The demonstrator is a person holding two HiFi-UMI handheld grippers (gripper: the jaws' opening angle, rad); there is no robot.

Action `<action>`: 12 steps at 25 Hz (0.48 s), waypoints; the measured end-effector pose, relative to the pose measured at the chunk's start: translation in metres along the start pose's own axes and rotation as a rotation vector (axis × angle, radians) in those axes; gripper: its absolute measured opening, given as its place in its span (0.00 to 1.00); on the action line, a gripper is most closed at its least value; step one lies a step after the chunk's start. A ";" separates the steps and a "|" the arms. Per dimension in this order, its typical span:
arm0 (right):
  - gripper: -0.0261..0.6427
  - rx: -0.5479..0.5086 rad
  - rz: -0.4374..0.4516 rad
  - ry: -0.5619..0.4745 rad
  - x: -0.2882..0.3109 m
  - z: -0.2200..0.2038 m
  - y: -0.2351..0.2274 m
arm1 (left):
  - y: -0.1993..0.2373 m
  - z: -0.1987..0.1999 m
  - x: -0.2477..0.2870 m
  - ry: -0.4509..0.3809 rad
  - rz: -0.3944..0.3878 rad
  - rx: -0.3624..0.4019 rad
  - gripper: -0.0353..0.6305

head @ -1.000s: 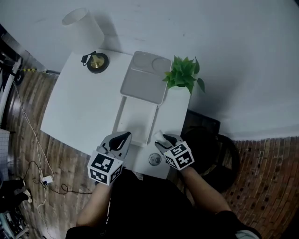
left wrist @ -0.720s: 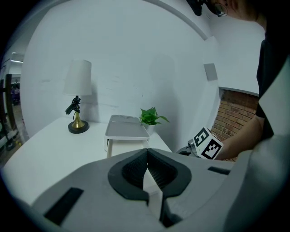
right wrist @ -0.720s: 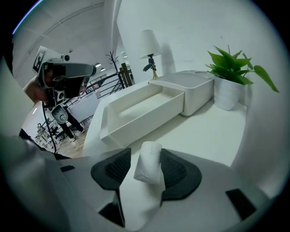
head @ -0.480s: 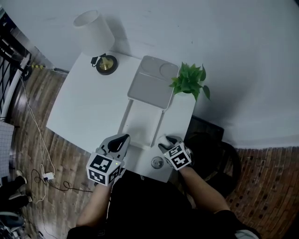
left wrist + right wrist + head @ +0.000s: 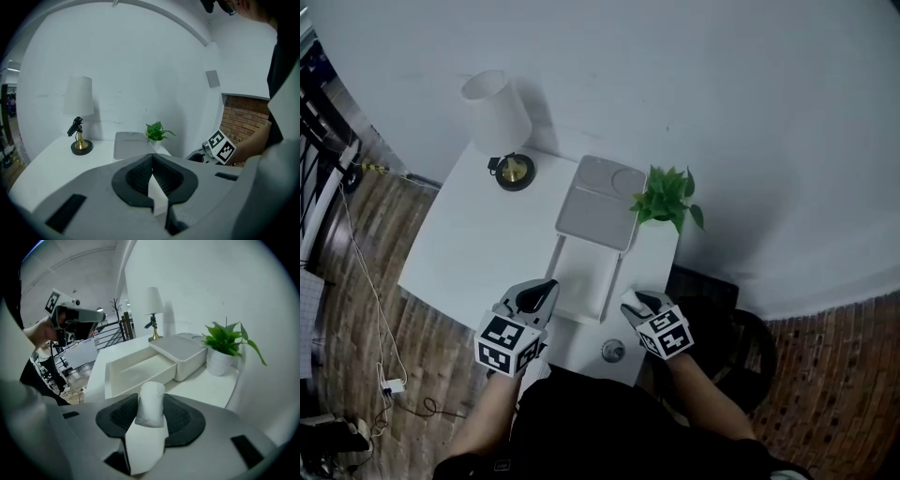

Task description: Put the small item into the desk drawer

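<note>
A white table [image 5: 473, 239] is being viewed from above, set against a white wall. The desk drawer [image 5: 581, 277] is being seen pulled out toward the person from beneath a grey-lidded box [image 5: 598, 202].

The small item [image 5: 150, 406], a white roll-shaped piece, is being pinched between the dark pads of the right tongs [image 5: 636, 305]. Those jaws have just been closing, and the item is being pressed from both sides. It is being held clear above the table's near right part, just beside the drawer's right wall and near its front end, outside the drawer.

The left tongs [image 5: 151, 161] are being held pressed together, pad tip against pad tip, with nothing gripped. They are being carried over the drawer's near left corner.

A potted plant [image 5: 666, 195] is being seen just right of the grey-lidded box, and a white-shaded lamp [image 5: 497, 112] at the table's far left. A small round fitting [image 5: 612, 352] is being seen in the table top near the front edge, between the two hands.
</note>
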State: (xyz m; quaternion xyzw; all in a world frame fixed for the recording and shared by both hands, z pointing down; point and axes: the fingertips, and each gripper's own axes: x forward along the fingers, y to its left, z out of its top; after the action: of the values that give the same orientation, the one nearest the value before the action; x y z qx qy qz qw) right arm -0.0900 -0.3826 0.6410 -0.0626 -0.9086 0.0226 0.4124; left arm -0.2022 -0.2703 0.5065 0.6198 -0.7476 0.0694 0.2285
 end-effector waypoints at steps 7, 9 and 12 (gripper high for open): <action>0.29 0.037 -0.075 -0.225 -0.059 0.068 -0.015 | 0.000 0.030 0.002 -0.043 -0.039 0.051 0.06; 0.29 0.042 -0.105 -0.299 -0.080 0.086 -0.020 | -0.001 0.038 0.005 -0.055 -0.043 0.064 0.06; 0.29 0.064 -0.114 -0.402 -0.110 0.109 -0.022 | -0.004 0.058 0.008 -0.081 -0.058 0.099 0.06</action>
State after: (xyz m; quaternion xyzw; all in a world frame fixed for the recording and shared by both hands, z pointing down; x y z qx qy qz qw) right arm -0.1028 -0.4180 0.4894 0.0078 -0.9735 0.0401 0.2252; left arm -0.2141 -0.3011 0.4579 0.6539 -0.7337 0.0744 0.1691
